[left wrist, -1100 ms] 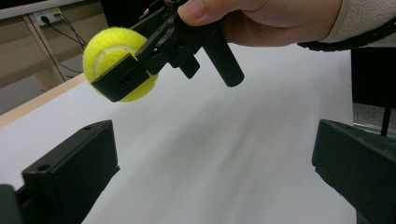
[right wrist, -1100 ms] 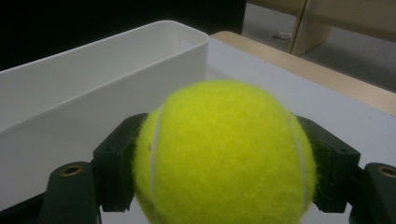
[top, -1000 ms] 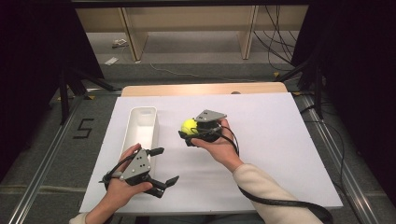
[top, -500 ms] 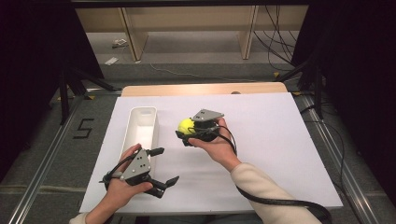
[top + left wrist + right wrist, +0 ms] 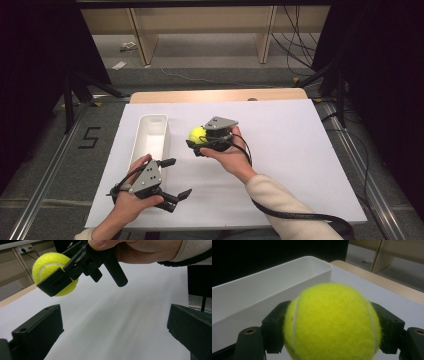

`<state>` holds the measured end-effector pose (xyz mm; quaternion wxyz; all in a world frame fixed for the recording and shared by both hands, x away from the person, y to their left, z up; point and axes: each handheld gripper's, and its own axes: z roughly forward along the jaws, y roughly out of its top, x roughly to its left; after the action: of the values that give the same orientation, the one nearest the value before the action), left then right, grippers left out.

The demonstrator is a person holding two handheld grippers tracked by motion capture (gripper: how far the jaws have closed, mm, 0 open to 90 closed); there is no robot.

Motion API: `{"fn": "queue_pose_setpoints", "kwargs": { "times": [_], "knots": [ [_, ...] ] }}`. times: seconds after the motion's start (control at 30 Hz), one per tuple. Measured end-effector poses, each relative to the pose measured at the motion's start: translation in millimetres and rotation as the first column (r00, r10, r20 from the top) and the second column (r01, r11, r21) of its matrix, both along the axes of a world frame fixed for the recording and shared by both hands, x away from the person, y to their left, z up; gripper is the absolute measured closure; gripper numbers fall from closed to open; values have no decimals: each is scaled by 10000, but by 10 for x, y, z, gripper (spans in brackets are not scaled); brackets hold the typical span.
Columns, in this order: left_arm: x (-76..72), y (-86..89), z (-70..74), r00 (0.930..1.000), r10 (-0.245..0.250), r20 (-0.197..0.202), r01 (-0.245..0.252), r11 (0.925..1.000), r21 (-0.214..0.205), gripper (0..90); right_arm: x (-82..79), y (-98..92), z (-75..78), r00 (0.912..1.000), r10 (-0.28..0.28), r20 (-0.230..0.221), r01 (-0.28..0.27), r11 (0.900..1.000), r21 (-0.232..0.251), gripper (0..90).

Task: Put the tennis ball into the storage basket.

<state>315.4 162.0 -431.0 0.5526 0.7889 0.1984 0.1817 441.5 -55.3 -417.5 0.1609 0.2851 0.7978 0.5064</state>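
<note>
My right gripper point(image 5: 196, 142) is clamped on a fuzzy yellow-green tennis ball point(image 5: 197, 134), one black jaw pressed into each side of it, and I hold it in the air above the white sheet covering the table point(image 5: 300, 150). In the right gripper view the ball point(image 5: 332, 322) bulges between the two jaws, its pale seam curving down the left side. Just beyond it lies the long white plastic bin point(image 5: 262, 290), its rounded rim running away from me toward the wooden table edge point(image 5: 387, 285).

From the high view the bin point(image 5: 151, 135) sits lengthwise on the left part of the sheet, and the ball hangs just to its right, near the bin but apart from it, not over its opening.

My left gripper point(image 5: 176, 178) rests low near the front edge of the sheet, below the bin's near end, with its jaws spread wide and nothing between them. In the left gripper view those jaws stand far apart at the bottom corners, and past them I see my right hand point(image 5: 140, 250) holding the gripper point(image 5: 58, 280) with the ball point(image 5: 53, 272) raised off the sheet.
</note>
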Motion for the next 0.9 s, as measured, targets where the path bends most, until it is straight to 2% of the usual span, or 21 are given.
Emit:
{"fn": "queue_pose_setpoints", "kwargs": {
  "times": [0.23,0.9],
  "knots": [
    [-3,-2,0,10000,-18,1,18,10000,11,0,5,26,2,10000,14,-94,-14,10000,1,259],
    [-5,-5,0,10000,-35,-12,35,10000,42,0,-7,94,18,9999,122,12,-122,9999,48,259]
  ]
}}
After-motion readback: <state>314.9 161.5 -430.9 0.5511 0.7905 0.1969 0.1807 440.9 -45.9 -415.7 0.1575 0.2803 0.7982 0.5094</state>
